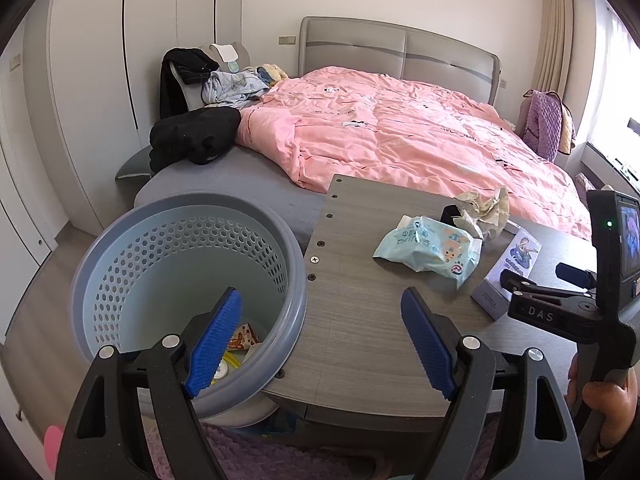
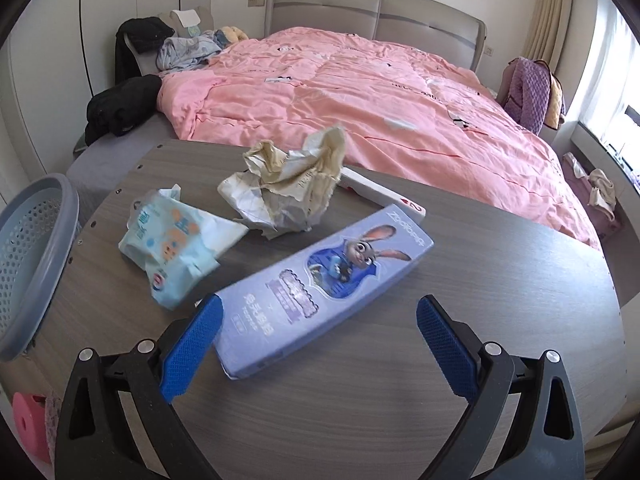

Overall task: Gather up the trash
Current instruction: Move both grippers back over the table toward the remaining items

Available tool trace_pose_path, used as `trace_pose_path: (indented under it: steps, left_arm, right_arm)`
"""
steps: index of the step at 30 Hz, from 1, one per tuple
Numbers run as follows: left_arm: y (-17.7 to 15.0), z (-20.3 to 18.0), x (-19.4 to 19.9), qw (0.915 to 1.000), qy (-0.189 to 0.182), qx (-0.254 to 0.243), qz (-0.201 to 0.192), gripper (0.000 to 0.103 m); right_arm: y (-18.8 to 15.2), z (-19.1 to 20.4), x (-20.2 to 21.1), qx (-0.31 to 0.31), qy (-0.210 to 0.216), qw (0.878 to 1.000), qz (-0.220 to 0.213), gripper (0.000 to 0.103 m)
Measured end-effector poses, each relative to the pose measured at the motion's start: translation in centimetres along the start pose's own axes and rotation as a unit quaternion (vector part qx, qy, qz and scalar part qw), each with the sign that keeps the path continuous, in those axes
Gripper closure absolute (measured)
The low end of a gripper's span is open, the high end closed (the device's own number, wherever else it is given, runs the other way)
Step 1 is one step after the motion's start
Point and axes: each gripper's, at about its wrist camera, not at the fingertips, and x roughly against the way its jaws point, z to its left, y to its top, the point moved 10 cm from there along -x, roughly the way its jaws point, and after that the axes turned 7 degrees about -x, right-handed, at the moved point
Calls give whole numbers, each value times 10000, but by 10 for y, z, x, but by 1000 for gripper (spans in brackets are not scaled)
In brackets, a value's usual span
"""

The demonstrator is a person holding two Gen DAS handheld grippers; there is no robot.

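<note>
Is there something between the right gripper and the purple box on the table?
Nothing visible. The right gripper is open, and the purple box lies flat on the table, its near end already between the fingers.

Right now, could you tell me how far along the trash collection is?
Some wrappers already lie in the bin. Neither the left gripper nor the right gripper holds anything; both are open. Left on the table: wipes packet, crumpled paper, purple box.

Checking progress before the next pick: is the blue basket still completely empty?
No. In the left wrist view, the blue basket already holds a few wrappers at its bottom.
</note>
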Motion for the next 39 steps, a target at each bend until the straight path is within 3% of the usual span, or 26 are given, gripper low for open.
trace_pose_path:
  steps: [8, 16, 22, 32, 39]
  left_arm:
    - [0, -13, -3, 9999, -47, -124, 35, 25]
    - [1, -19, 0, 9998, -18, -204, 13, 25]
    - [3, -14, 1, 9999, 14, -148, 10, 25]
    - [1, -19, -8, 9998, -119, -149, 90, 25]
    - [2, -35, -16, 9993, -230, -234, 178, 25]
  right_arm:
    - [-4, -26, 7, -364, 82, 9993, 79, 7]
    - [17, 22, -2, -101, 383, 9992, 61, 7]
    - [11, 35, -16, 267, 43, 9994, 208, 8]
    - [-27, -39, -1, 86, -457, 9981, 412, 8]
    - [-17, -61, 14, -521, 129, 9983, 229, 8]
